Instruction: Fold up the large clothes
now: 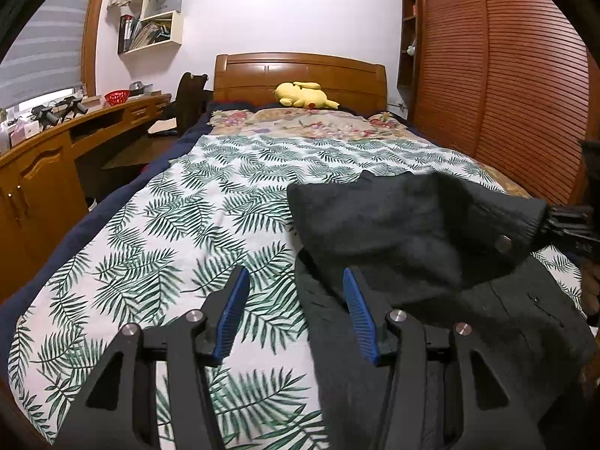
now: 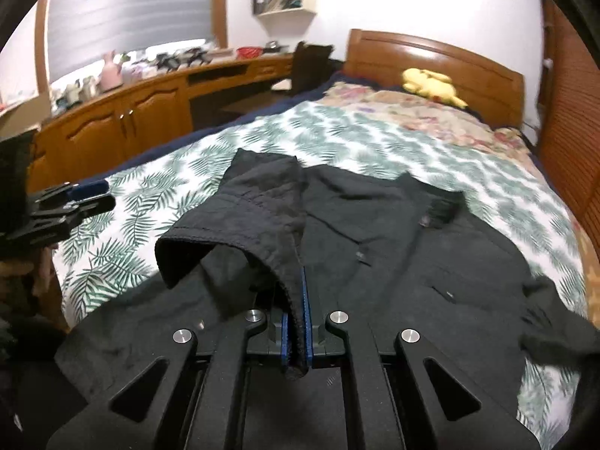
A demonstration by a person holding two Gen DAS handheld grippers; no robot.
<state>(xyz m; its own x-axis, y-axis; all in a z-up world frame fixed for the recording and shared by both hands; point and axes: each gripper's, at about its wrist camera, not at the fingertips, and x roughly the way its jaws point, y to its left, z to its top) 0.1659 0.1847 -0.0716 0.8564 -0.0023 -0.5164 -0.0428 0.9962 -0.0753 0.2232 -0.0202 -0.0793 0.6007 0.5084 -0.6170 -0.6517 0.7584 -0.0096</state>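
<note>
A big black jacket (image 2: 393,232) lies on the bed, on top of a sheet with green leaves (image 1: 157,225). The right gripper (image 2: 296,322) is squeezed tight on the end of one black sleeve (image 2: 240,225) and holds it up over the jacket. The left gripper (image 1: 296,300) has its blue pads (image 1: 234,311) apart with nothing pinched between them; it hangs over the jacket's left edge. A yellow soft toy (image 1: 303,95) rests far off by the wooden headboard (image 1: 300,71).

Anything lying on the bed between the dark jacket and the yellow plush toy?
Nothing: only leaf-print sheet and floral cover separate jacket from plush toy, clearest in the left wrist view.
</note>
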